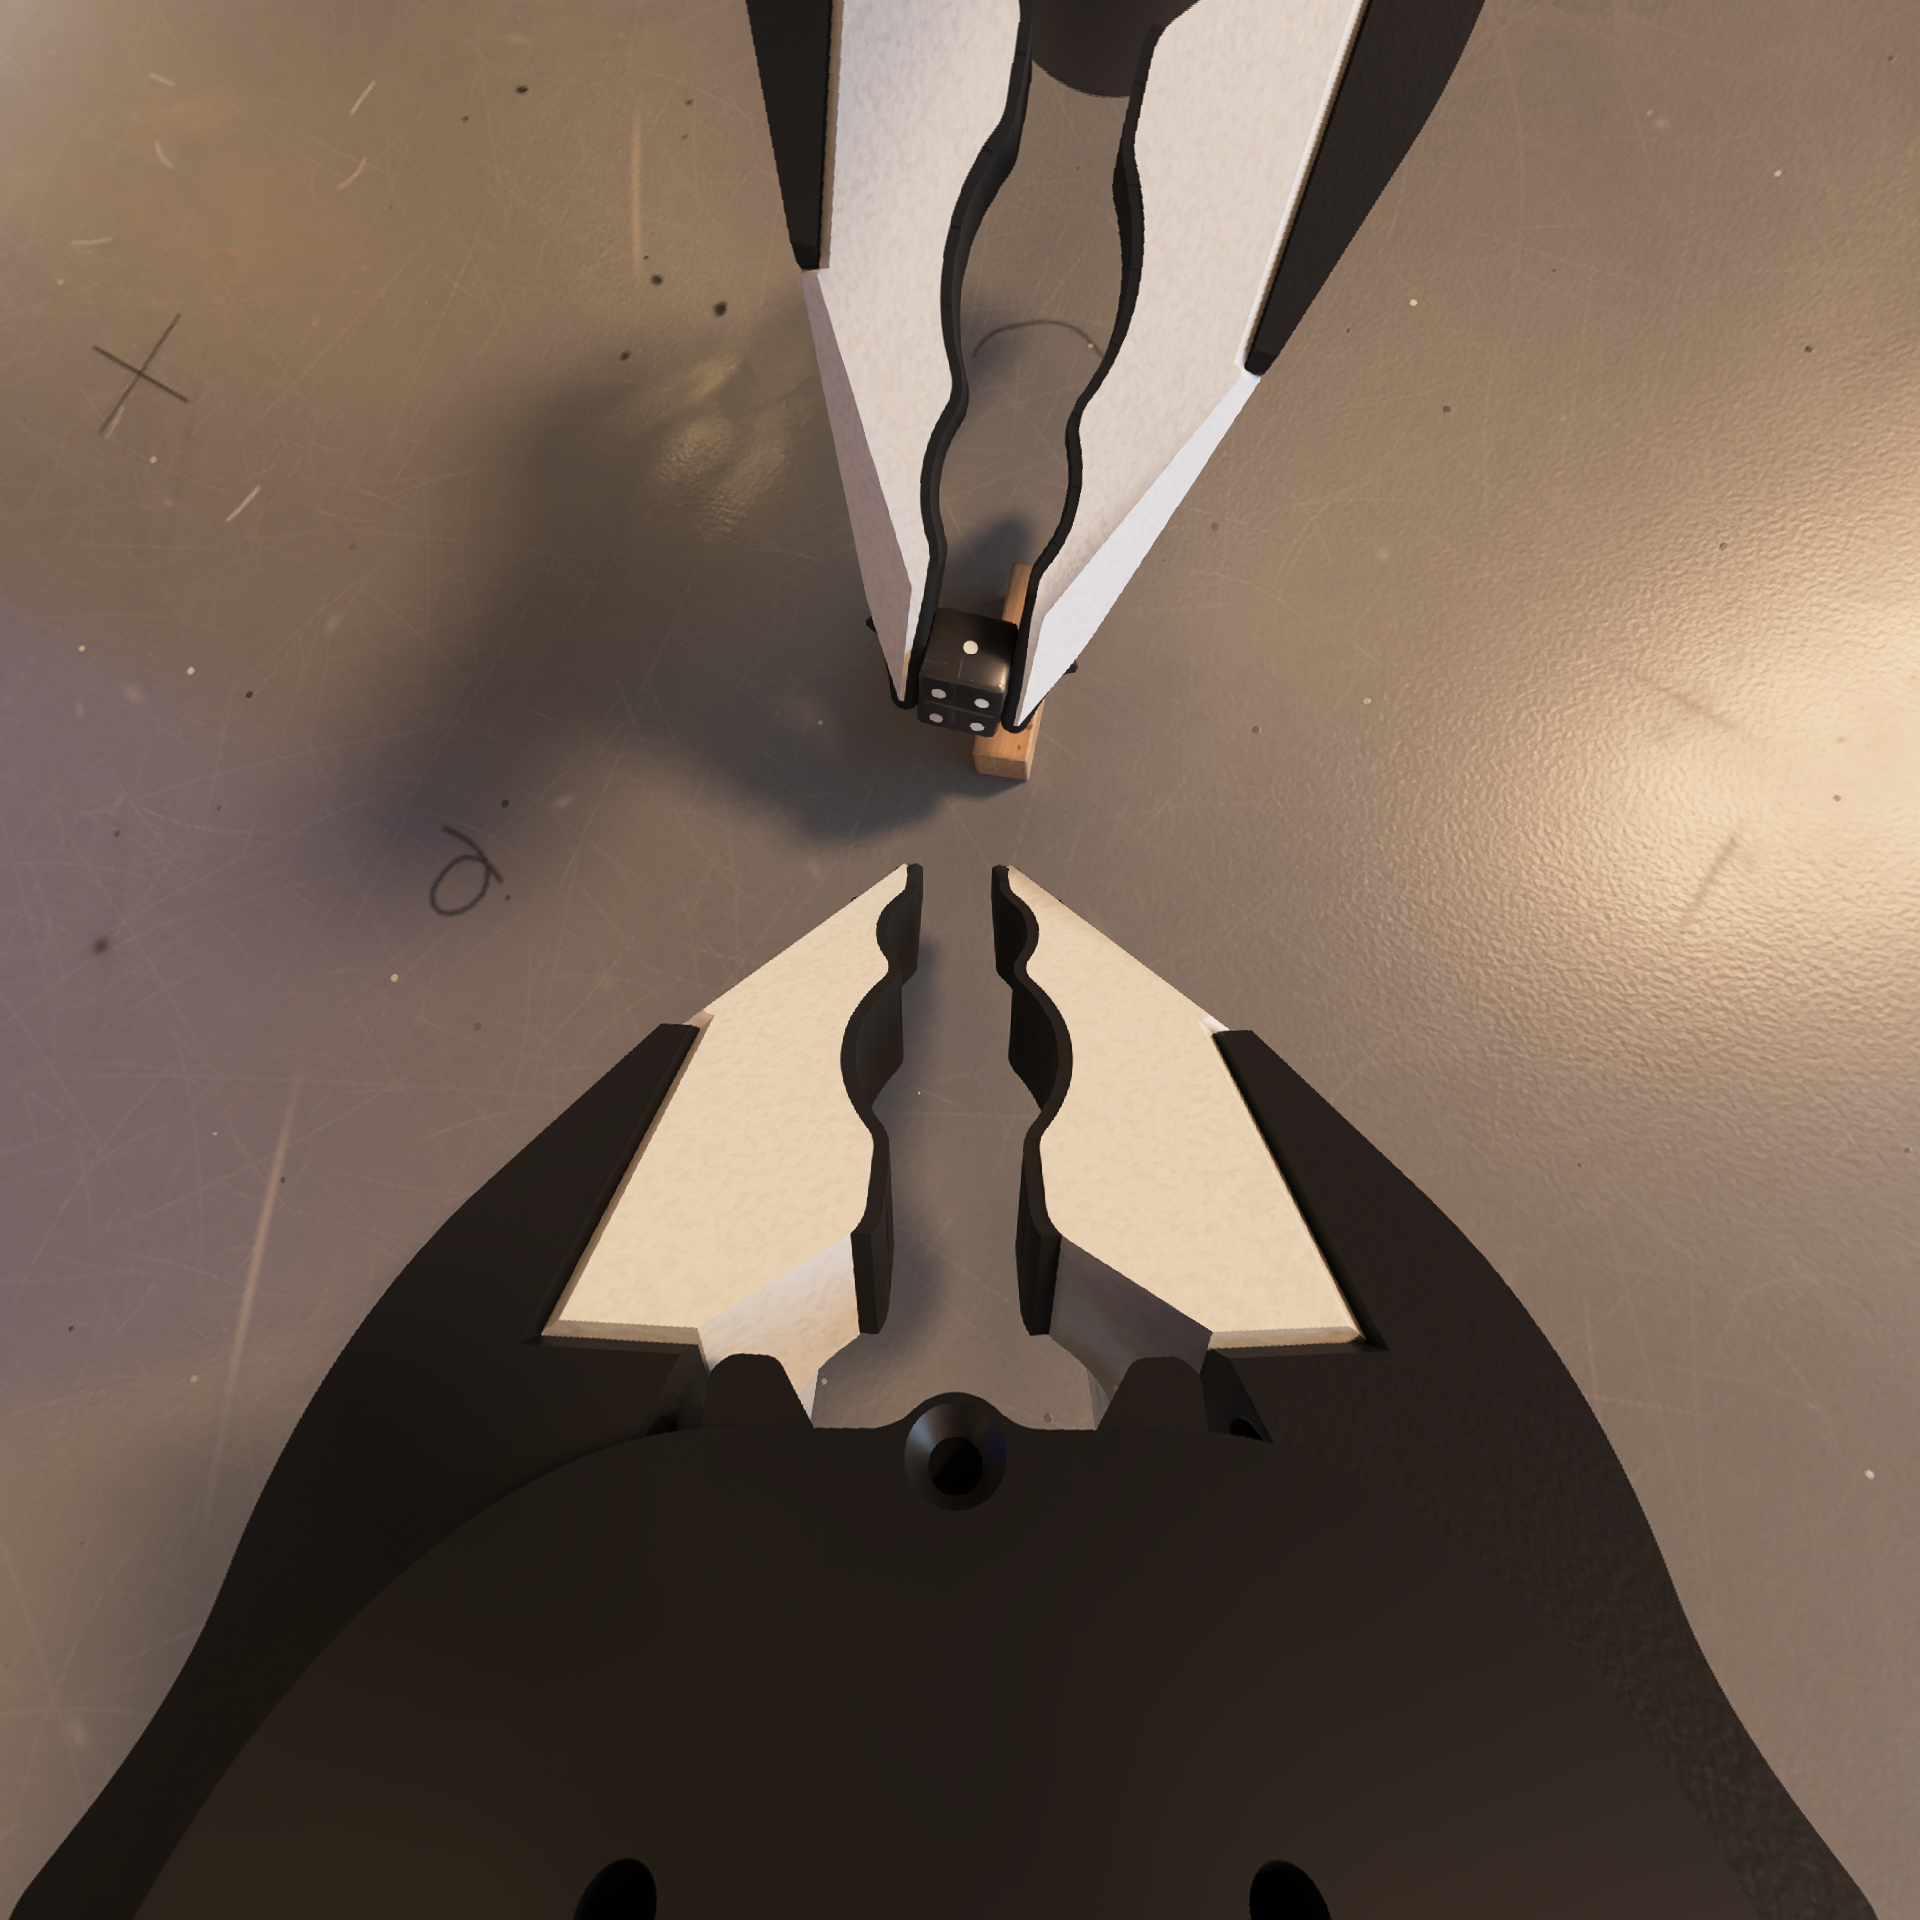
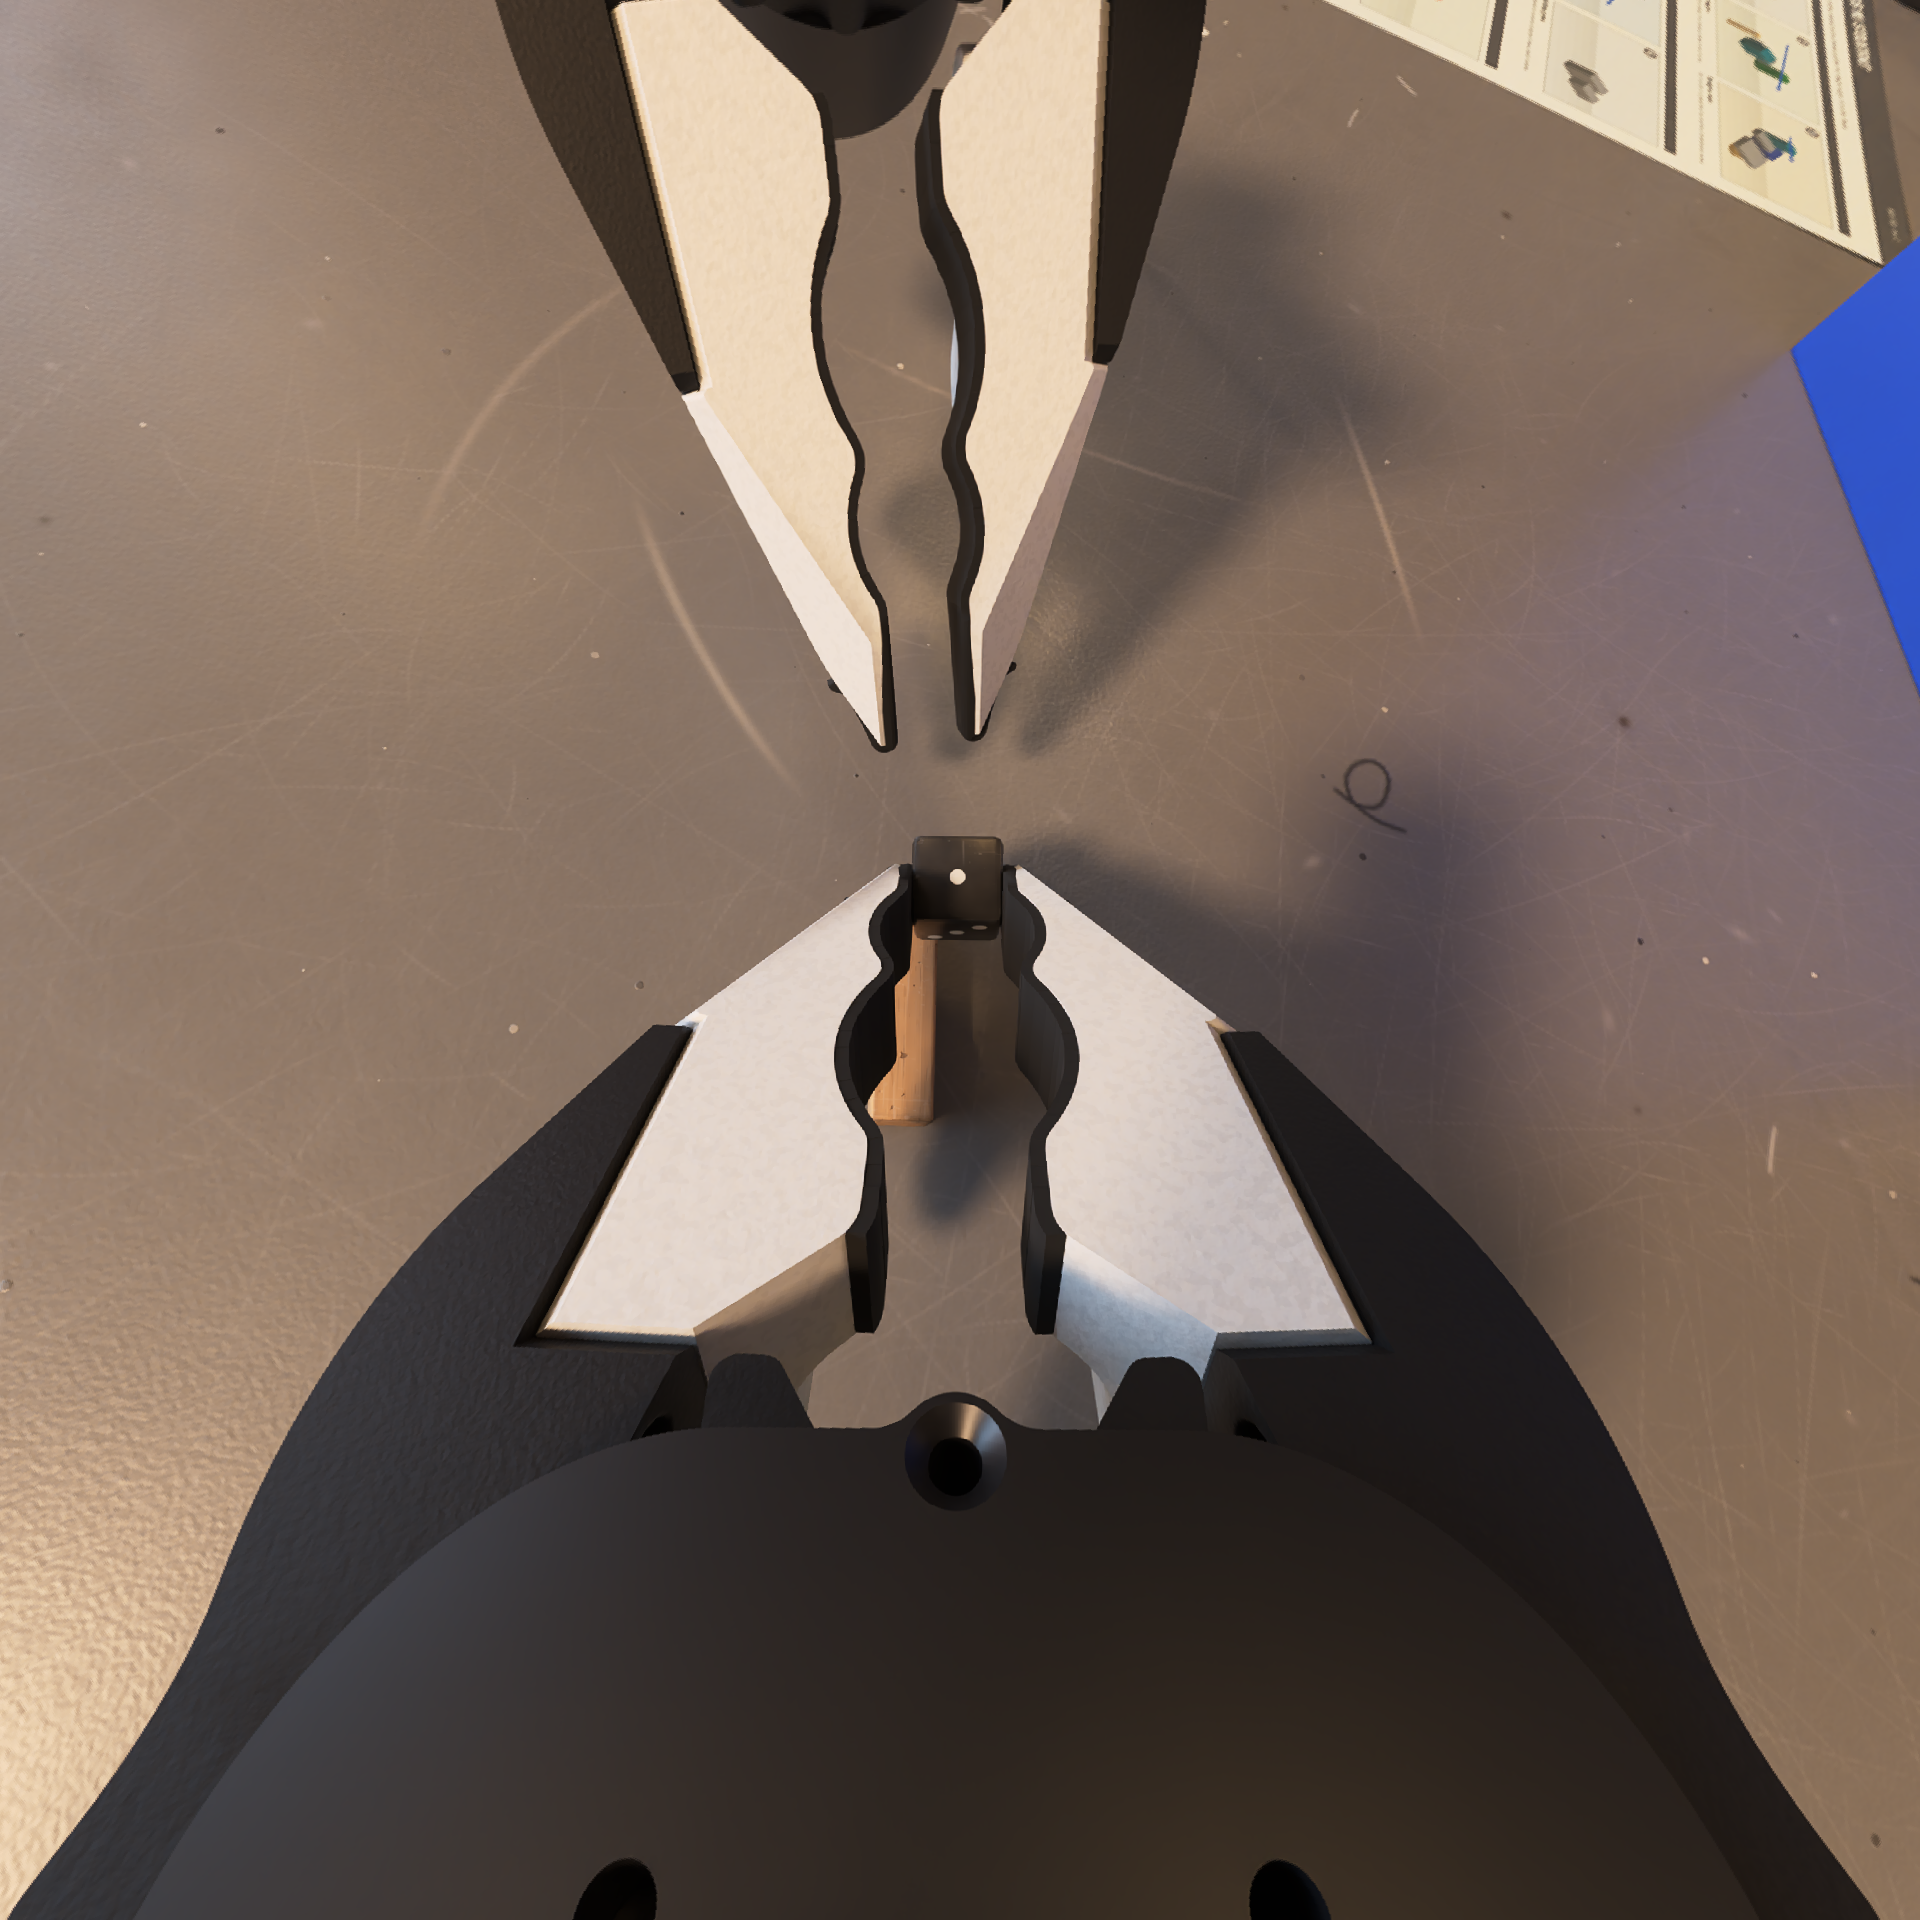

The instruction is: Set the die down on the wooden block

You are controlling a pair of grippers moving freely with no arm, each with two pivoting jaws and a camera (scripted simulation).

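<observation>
A black die with white pips sits between the fingertips of my right gripper, which reaches in from the top of the left wrist view. The small wooden block lies on the table right under the die. I cannot tell if they touch. In the right wrist view the right gripper is shut on the die, over the block's far end. My left gripper is empty, its jaws a narrow gap apart, a short way in front of the block; it also shows in the right wrist view.
The scratched grey-brown table carries pen marks. A printed sheet lies at the far right in the right wrist view, with a blue flat thing beside it at the edge.
</observation>
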